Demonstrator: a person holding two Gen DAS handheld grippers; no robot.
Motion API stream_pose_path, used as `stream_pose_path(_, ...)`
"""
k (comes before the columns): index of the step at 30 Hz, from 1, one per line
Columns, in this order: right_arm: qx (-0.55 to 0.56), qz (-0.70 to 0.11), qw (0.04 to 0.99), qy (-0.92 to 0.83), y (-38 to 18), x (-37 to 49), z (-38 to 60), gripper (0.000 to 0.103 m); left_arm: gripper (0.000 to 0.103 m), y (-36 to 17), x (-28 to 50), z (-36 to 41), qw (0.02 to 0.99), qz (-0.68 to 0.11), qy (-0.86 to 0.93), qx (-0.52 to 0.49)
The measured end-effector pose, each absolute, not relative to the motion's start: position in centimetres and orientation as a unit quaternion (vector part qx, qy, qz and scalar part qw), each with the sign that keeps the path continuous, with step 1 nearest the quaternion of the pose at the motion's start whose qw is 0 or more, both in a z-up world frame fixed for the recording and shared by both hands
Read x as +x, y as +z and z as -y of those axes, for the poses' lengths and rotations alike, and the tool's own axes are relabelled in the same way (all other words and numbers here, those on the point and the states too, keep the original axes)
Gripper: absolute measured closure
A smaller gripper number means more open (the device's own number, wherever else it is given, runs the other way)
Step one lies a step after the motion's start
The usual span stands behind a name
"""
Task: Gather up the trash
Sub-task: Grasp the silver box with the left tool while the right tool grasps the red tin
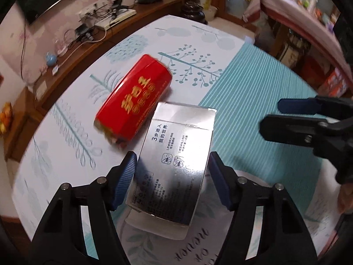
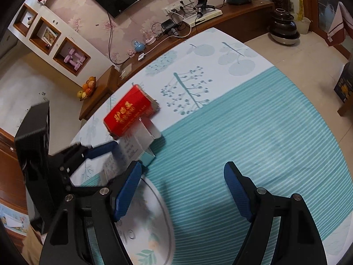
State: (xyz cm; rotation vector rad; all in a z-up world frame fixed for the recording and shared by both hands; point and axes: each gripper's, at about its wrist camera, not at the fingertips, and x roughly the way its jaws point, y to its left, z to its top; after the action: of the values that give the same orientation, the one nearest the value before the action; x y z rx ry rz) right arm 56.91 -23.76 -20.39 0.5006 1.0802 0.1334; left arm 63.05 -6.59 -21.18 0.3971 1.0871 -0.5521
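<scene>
On the far left, a wooden shelf (image 2: 220, 15) is running along the wall, carrying cables and a white power strip (image 2: 176, 7). Next to it, the tabletop (image 1: 55, 154) is lying under a cloth with pale blue tree prints and a striped turquoise part. A red box (image 1: 134, 97) with gold letters is lying flat on this cloth, slightly blurred. Just beside it, and touching its near corner, a silver box (image 1: 174, 161) with printed text is lying with one open flap at the far end.

The left gripper (image 1: 172, 181) is pointing down at the silver box. Its jaws are standing on both sides of the box: the left blue pad seems to be touching the edge, the right pad is showing a thin gap, so I cannot tell if they are really pressing.

More to the right, the right gripper (image 2: 183, 192) is hovering over the striped part of the cloth. Its jaws are standing wide with nothing between them.
</scene>
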Motion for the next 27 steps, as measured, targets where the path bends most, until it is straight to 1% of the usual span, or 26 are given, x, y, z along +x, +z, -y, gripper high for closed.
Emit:
stream_pose_path(2,0.24,-0.506,0.826,0.063,-20.0,57.2,23.3,0.021,0.041,-20.7,62.4,5.2,0.81,-0.508,-0.247,0.157)
stream_pose_path(7,0.257,-0.501,0.823,0.07,-19.3,58.3,21.8,0.02,0.042,-19.7,61.3,1.1,0.823,-0.519,-0.199,0.116)
stream_pose_path(9,0.273,-0.496,0.821,0.07,-19.1,59.1,20.8,0.016,0.042,-18.9,61.3,-0.8,0.833,-0.516,-0.177,0.093)
stream_pose_path(10,0.28,-0.494,0.821,0.069,-19.0,59.4,20.5,0.013,0.042,-18.6,61.3,-1.5,0.838,-0.513,-0.164,0.083)
stream_pose_path(13,0.321,-0.481,0.814,0.056,-19.2,61.1,19.1,0.011,0.042,-17.4,61.6,-4.2,0.856,-0.5,-0.122,0.046)
stream_pose_path(19,0.35,-0.477,0.806,0.014,-19.8,64.4,16.5,0.011,0.042,-16.2,62.9,-9.9,0.87,-0.49,-0.046,-0.016)
stream_pose_path(22,0.336,-0.472,0.815,-0.013,-20.1,66.0,15.0,0.011,0.042,-16.1,63.2,-12.5,0.872,-0.488,-0.02,-0.043)
stream_pose_path(25,0.311,-0.485,0.817,-0.036,-20.8,67.5,13.7,0.012,0.042,-16.4,63.8,-14.6,0.868,-0.492,-0.003,-0.066)
stream_pose_path(27,0.29,-0.495,0.818,-0.046,-21.4,68.2,12.9,0.019,0.042,-16.8,64.3,-14.9,0.866,-0.494,0.0,-0.074)
